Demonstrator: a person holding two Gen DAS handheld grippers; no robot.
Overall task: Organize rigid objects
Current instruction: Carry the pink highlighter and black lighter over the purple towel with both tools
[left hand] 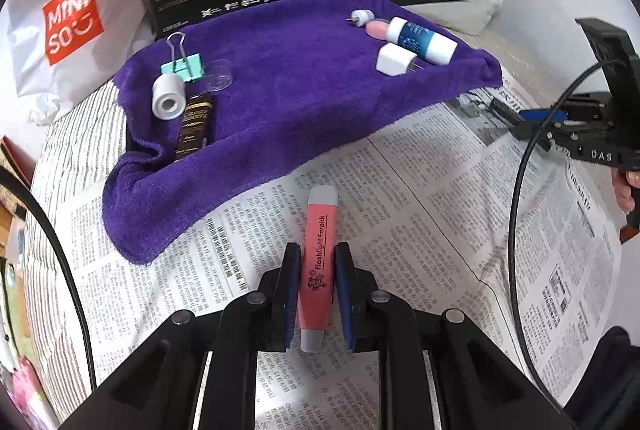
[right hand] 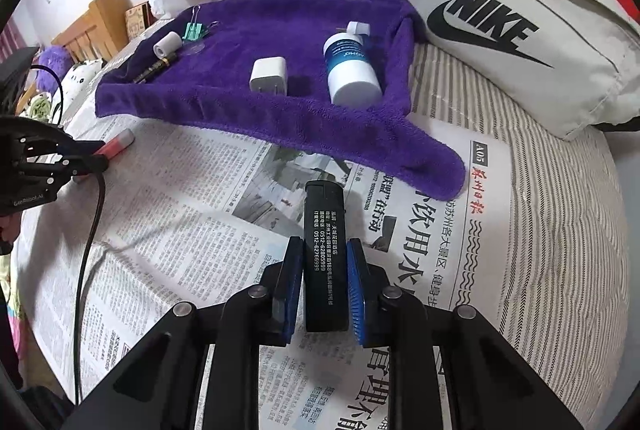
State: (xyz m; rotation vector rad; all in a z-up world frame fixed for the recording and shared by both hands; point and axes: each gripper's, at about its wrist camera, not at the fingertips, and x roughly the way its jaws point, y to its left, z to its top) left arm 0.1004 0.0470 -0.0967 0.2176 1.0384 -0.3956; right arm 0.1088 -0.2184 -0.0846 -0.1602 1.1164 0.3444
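Broadly, newspaper (right hand: pixel 168 230) covers the lower half of both views, mostly bare. The purple towel (left hand: pixel 280 82) spans the upper middle, its near edge drooping onto the paper, its centre free. The left gripper (left hand: pixel 318 294) at bottom centre clamps the pink highlighter (left hand: pixel 320 254); the right gripper (right hand: pixel 324 290) likewise pinches a black lighter (right hand: pixel 324 254) above the paper.

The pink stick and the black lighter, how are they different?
The pink stick is slim with grey ends; the black lighter is broader and dark all over. The stick sits in the left gripper, the lighter in the right gripper. Both are clamped over newspaper.
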